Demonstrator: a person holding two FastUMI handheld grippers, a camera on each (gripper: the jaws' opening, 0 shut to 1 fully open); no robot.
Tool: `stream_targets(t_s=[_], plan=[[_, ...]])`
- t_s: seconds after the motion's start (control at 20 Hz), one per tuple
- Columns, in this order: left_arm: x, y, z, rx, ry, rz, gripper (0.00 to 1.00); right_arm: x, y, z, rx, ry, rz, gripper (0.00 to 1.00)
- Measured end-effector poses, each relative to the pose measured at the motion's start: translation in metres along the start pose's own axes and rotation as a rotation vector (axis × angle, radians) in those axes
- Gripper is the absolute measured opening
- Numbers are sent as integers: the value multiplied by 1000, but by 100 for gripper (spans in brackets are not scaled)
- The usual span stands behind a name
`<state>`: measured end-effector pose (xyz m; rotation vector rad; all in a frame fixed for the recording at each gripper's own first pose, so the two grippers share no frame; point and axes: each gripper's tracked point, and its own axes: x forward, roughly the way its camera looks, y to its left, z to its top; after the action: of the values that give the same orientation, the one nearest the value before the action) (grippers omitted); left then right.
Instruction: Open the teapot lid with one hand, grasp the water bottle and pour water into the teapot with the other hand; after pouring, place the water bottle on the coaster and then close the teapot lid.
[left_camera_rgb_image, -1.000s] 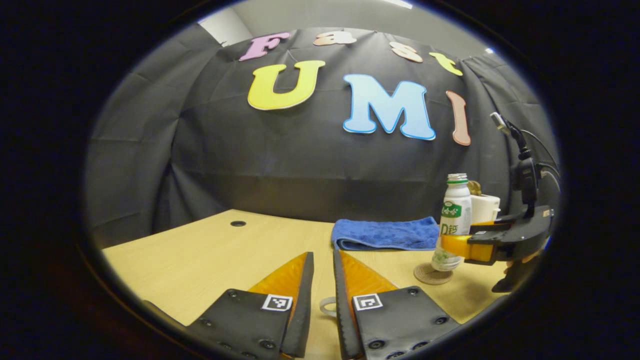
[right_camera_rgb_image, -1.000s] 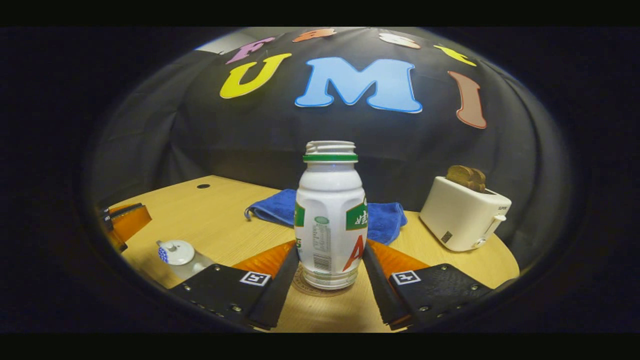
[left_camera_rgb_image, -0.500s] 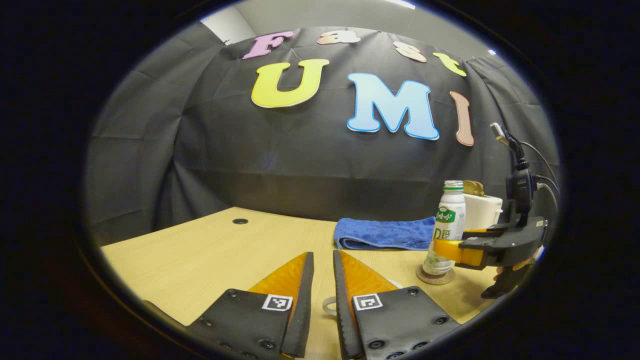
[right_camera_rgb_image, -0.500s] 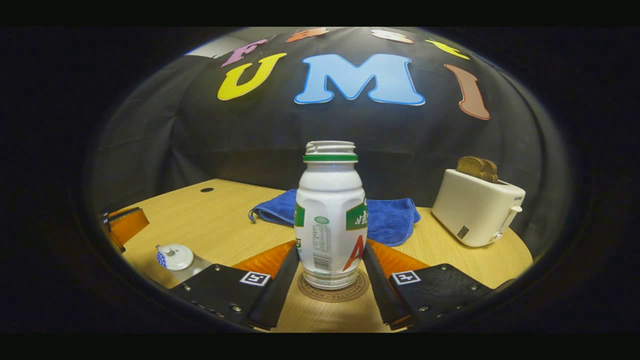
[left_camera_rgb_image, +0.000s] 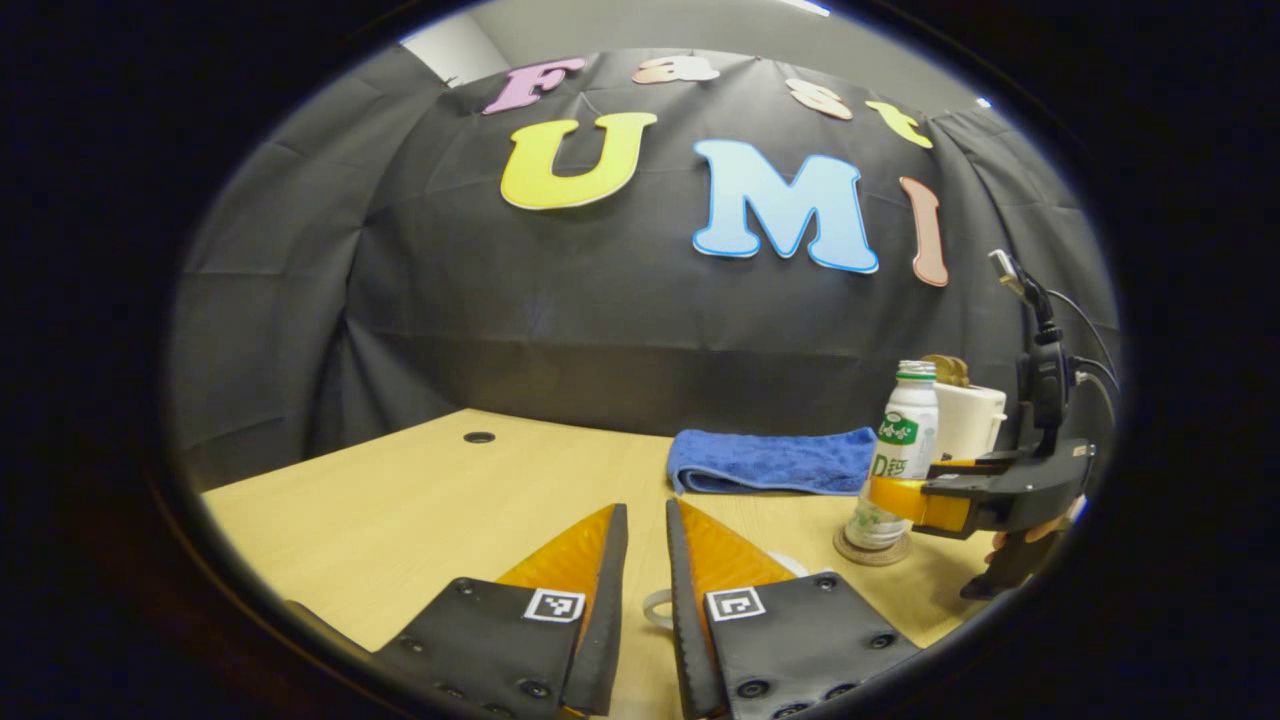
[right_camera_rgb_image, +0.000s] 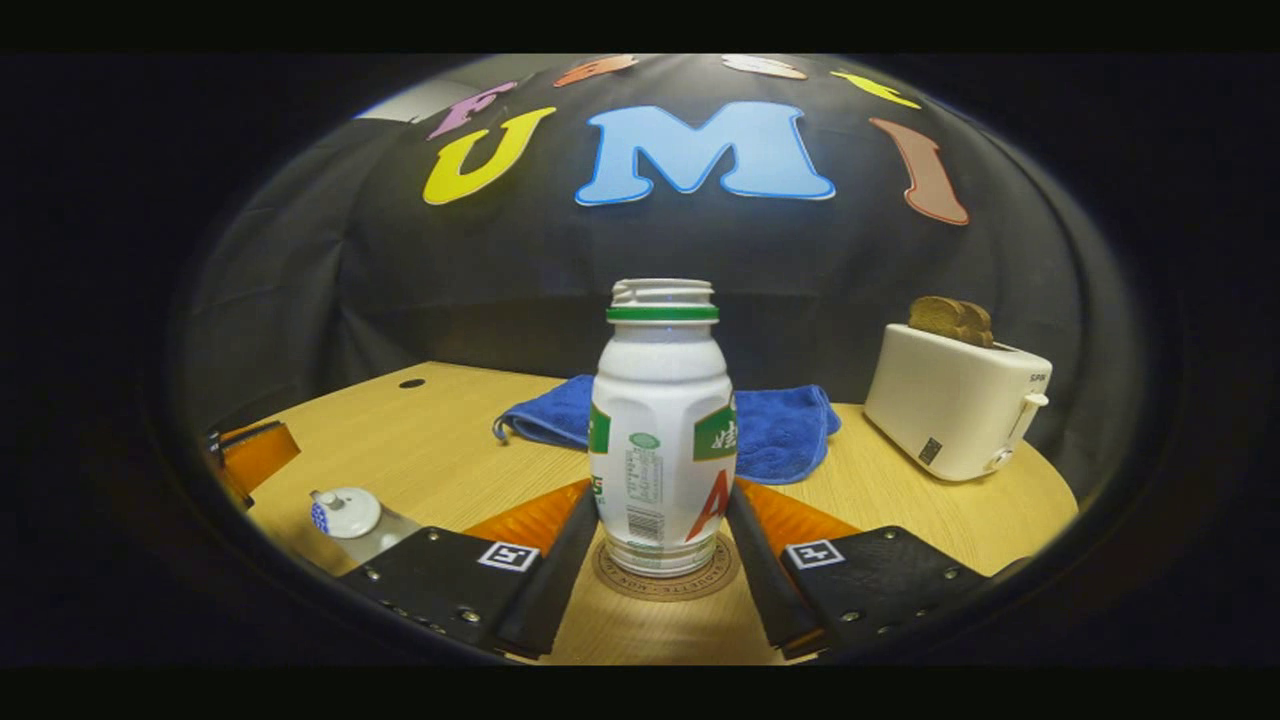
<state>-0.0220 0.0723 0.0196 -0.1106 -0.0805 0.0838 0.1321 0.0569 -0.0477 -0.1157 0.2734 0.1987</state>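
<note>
Pale wood surface (right_camera_rgb_image: 440, 450) lies open leftward; a folded blue towel (right_camera_rgb_image: 780, 430) and white toaster (right_camera_rgb_image: 955, 400) are behind. The white plastic bottle (right_camera_rgb_image: 662, 430) stands on the round cork coaster (right_camera_rgb_image: 665, 583), clamped by the right hand-held gripper (right_camera_rgb_image: 662, 545). The left hand-held gripper (left_camera_rgb_image: 647, 560) is nearly closed.

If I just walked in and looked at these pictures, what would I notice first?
The white plastic bottle with green label patches, standing upright on a round brown coaster, right in the middle between the right gripper fingers. Behind it lies a folded blue towel, and to the right a white toaster with brown bread poking out.
</note>
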Motion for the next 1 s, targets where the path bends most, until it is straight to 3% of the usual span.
stream_targets(t_s=[0.2,0.3,0.4,0.55,0.65,0.7,0.75,0.8,0.85,0.9,1.0], plan=[[-1,0,1,-3,-1,-2,30,0,-3,0,-28,1,-11,77],[0,0,0,-5,-1,-3,32,-1,-4,2,-19,-9,-7,85],[0,0,0,-4,-2,0,34,-3,-8,2,-23,-6,-17,87],[0,-1,1,-7,-3,-2,29,-10,-5,6,-5,-19,0,93],[-1,-1,1,-8,-4,-2,27,-15,-3,8,13,-28,19,93],[-1,-1,1,-12,-5,-6,34,-18,-2,8,18,-29,26,93],[-2,-2,2,-14,-6,-10,30,-21,-2,8,18,-31,27,93],[-2,-3,3,-15,-9,-13,30,-26,-3,7,17,-32,26,77],[-3,-5,4,-16,-12,-19,30,-31,-3,7,15,-36,27,77],[-3,-7,6,-22,-14,-31,34,-36,-2,4,5,-39,25,93],[-5,-9,7,-31,-20,-44,34,-51,-2,1,-17,-45,8,93]])
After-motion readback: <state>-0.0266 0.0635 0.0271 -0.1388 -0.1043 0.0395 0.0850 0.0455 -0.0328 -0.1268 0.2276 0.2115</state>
